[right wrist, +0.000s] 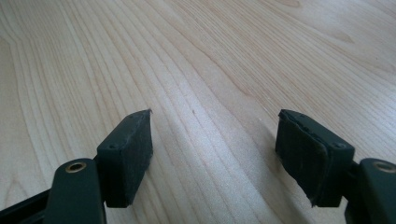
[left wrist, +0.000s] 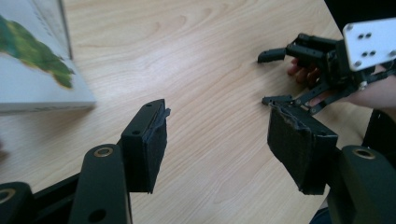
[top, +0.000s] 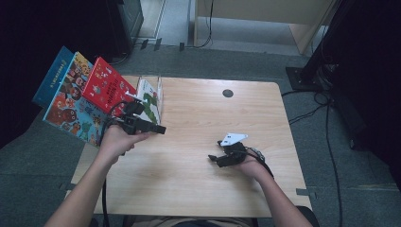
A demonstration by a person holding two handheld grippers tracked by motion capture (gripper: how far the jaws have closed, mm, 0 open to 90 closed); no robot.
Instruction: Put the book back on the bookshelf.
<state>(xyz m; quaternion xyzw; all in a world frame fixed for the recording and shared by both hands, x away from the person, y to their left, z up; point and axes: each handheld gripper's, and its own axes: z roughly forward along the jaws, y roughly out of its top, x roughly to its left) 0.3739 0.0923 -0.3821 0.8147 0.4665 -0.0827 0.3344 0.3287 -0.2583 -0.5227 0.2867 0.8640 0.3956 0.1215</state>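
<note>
My bench (top: 198, 170) is a light wood-grain top with rounded corners and a small dark round cap (top: 228, 93) set into it near the far edge. It stands on grey carpet (top: 340, 189); black cables (top: 326, 123) run across the floor on the right, and a pale wooden unit (top: 265, 14) stands beyond the far side. At the bench's far-left corner a clear holder (top: 158, 87) carries a white book with a green figure (top: 150, 100), upright and leaning; a red book (top: 106, 85), a cartoon-covered book (top: 71, 101) and a blue book (top: 52, 75) fan out past the left edge. My left tongs (top: 158, 128) hover just beside the white book (left wrist: 32, 79), jaws apart, nothing between the pads (left wrist: 156, 140). My right tongs (top: 213, 158) rest low over bare wood at centre-right, well apart from the books, jaws apart and empty, pads (right wrist: 140, 140) just above the grain (right wrist: 210, 70)
</note>
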